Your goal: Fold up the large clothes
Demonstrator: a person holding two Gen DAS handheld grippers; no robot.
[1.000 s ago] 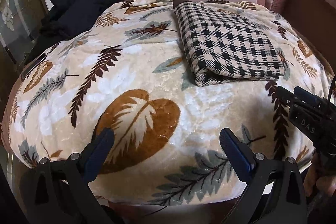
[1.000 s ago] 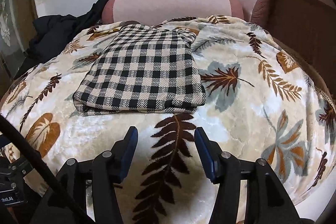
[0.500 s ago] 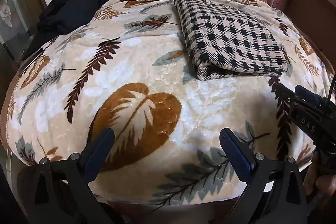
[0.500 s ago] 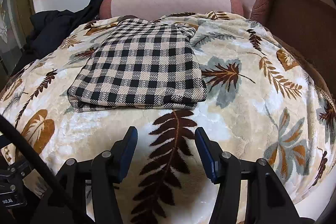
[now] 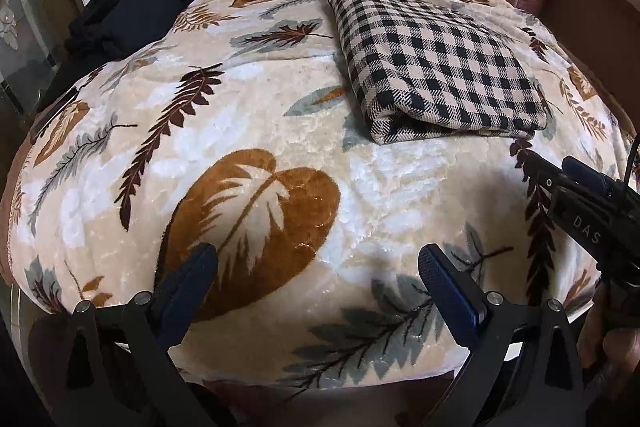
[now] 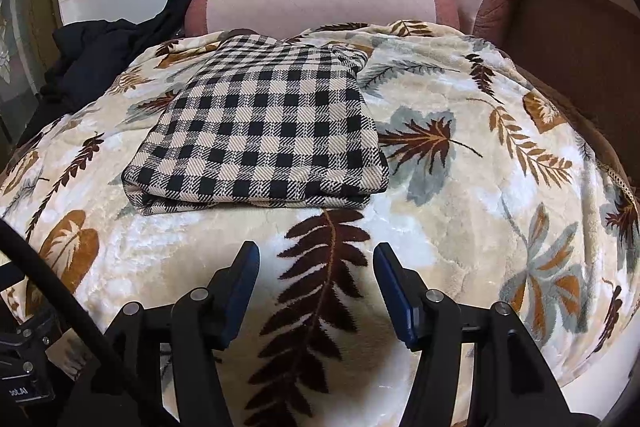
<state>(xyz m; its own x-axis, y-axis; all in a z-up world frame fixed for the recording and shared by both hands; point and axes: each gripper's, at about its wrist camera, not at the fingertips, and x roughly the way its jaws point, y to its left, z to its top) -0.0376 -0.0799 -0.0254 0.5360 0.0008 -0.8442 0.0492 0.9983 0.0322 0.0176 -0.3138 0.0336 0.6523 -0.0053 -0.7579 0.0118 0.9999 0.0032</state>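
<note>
I have the checked garment (image 6: 260, 131) lying folded into a thick rectangle on the leaf-print blanket (image 6: 460, 227), towards the far side, with its layered folded edge facing me. My right gripper (image 6: 316, 255) hangs just short of that near edge with its jaws opening and nothing but blanket between them; my left gripper (image 5: 318, 259) stands wide apart and empty too, well off to the left of the garment (image 5: 436, 67). I judge the fold is essentially done, so doing this well now means not disturbing it: I keep both tools clear of the stacked layers. If I tidy anything, I would press lightly on the top face rather than snag the loose lower layer at the front. A dark garment (image 5: 136, 7) sits heaped at the far left, possibly next.
</note>
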